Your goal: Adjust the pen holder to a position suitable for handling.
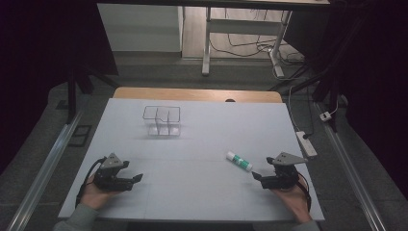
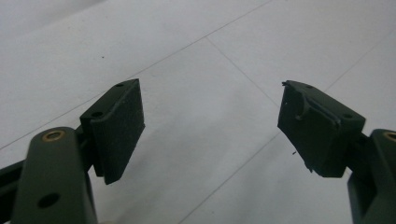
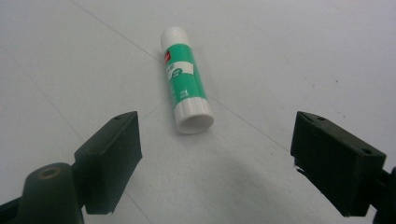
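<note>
Lying on its side on the white counter [image 1: 192, 144], the glue stick [image 1: 239, 160] sits near the right front, just ahead of the right tool [image 1: 258, 176] and apart from it. The right gripper view gives detail that the high view lacks: the glue stick [image 3: 185, 79] has a green label and white ends, its flat base turned toward the camera, and it lies between the lines of the two jaws but beyond their tips. The right tool [image 3: 215, 154] stands wide open with nothing between its pads. The high view alone records the clear divided container [image 1: 162, 120] toward the far middle of the counter, well apart from both tools. The left tool [image 1: 136, 178] is at the left front, pointing toward the middle; the left gripper view shows the left tool [image 2: 210, 128] wide open over bare surface, holding nothing. Both hands rest low at the counter's near edge, forearms entering from below, each tool angled inward.
</note>
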